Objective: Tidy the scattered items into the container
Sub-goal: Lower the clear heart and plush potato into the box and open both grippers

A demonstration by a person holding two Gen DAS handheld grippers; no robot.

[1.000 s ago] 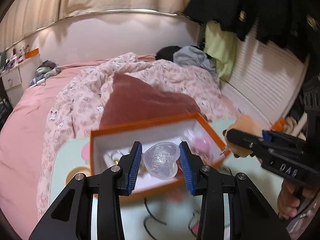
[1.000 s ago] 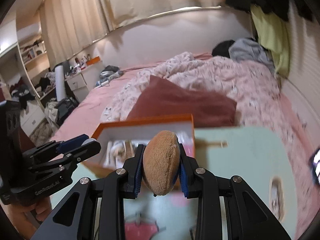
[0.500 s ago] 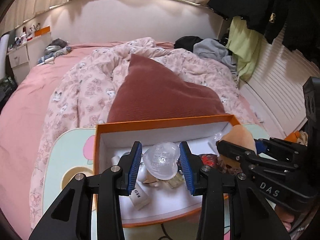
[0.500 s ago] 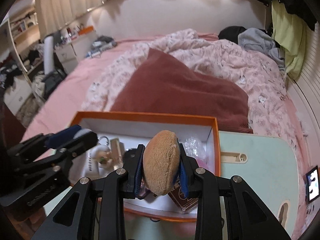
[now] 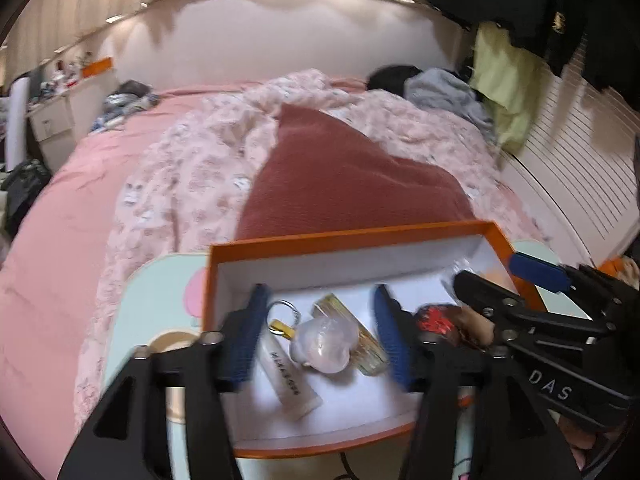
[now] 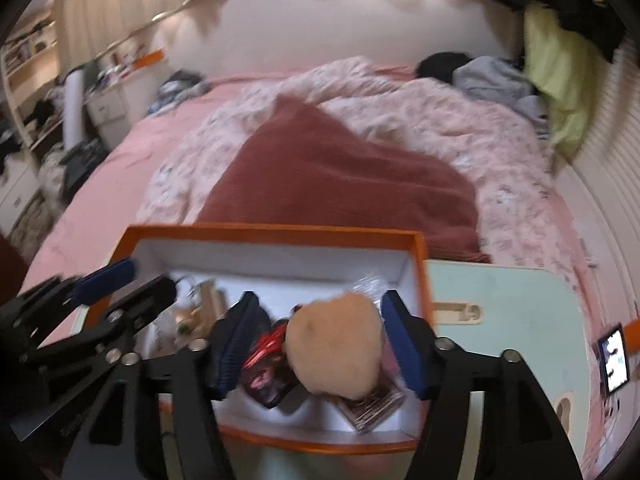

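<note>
Orange box [image 5: 352, 236] sits low in the frame; left gripper [image 5: 320, 340] and right gripper [image 6: 324, 340] just opened, clear heart [image 5: 324, 340] and tan plush [image 6: 336, 352] loose between their jaws.

Bedroom with a wide pink bed filling the view

A rumpled floral quilt [image 5: 192, 184] and a dark red cushion [image 5: 340, 184] are lying on the pink bed [image 5: 68, 216], a padded pale headboard [image 5: 260, 36] is curving behind it, beige curtains [image 5: 80, 12] are hanging above, clothes [image 5: 516, 12] are hanging at right by a white slatted wall [image 5: 576, 176], and cluttered shelves [image 6: 24, 64] are standing at left.
</note>
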